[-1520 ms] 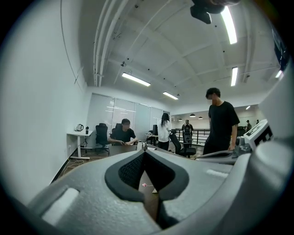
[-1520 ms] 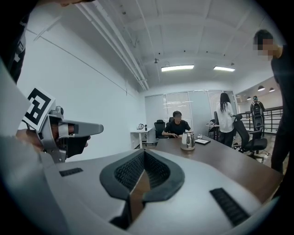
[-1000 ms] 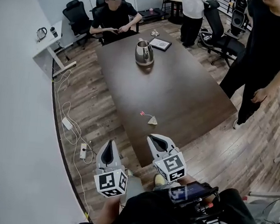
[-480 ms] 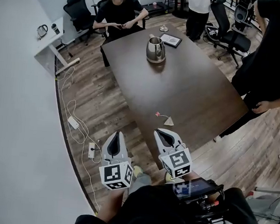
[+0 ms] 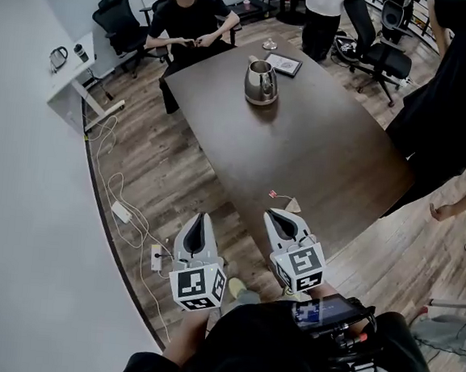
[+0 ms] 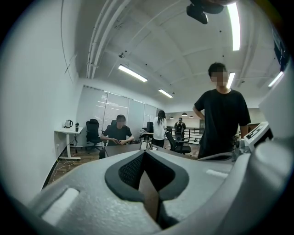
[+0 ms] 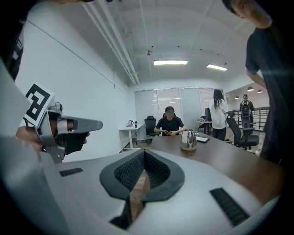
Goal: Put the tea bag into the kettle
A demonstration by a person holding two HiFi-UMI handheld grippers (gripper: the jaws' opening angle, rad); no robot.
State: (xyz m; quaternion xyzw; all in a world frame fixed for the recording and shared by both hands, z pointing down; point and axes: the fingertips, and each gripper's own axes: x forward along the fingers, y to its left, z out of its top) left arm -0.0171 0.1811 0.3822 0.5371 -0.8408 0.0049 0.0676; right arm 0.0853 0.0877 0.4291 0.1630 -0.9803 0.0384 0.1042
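A small pale tea bag [image 5: 294,204] with a red tag lies near the front edge of the dark table [image 5: 317,148]. The steel kettle [image 5: 261,81] stands far back on that table, and it shows small in the right gripper view [image 7: 188,139] too. My right gripper [image 5: 280,219] hovers just short of the tea bag, jaws shut with nothing in them. Off the table's corner, over the wood floor, my left gripper [image 5: 199,233] is also shut and empty.
A person sits at the table's far end [image 5: 187,19], beside a tablet [image 5: 282,64]. Another person [image 5: 455,103] stands close to the table's right side. Office chairs [image 5: 375,40] stand behind. Cables and a power strip [image 5: 121,210] lie on the floor at left.
The view has shifted forward toward the table. Both grippers sit slightly lower and to the right in the picture, the right one closer to the tea bag. The standing person has shifted right.
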